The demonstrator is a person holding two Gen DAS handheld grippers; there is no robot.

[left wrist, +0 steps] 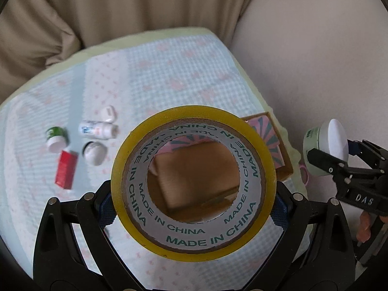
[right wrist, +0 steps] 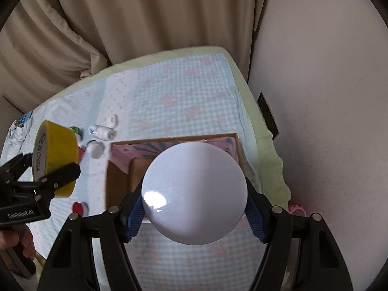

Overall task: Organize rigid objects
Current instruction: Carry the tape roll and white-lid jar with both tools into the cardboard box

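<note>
My left gripper (left wrist: 194, 208) is shut on a yellow tape roll (left wrist: 262, 150), held upright above the table; the roll also shows in the right wrist view (right wrist: 58, 145). My right gripper (right wrist: 194, 211) is shut on a round white-lidded jar (right wrist: 194, 191), held above an open cardboard box (right wrist: 116, 184) with pink lining. In the left wrist view the jar (left wrist: 325, 145) is at the right and the box (left wrist: 281, 155) lies behind the roll. Small items lie on the checked cloth: a red box (left wrist: 65, 169), a green-capped bottle (left wrist: 55, 138) and white bottles (left wrist: 97, 128).
A red cap (right wrist: 78, 207) lies left of the cardboard box. The table stands against beige curtains (right wrist: 121, 19) and a pale wall (right wrist: 327, 97). A pink ring (right wrist: 297, 209) lies at the table's right edge. The cloth (right wrist: 181, 97) stretches behind the box.
</note>
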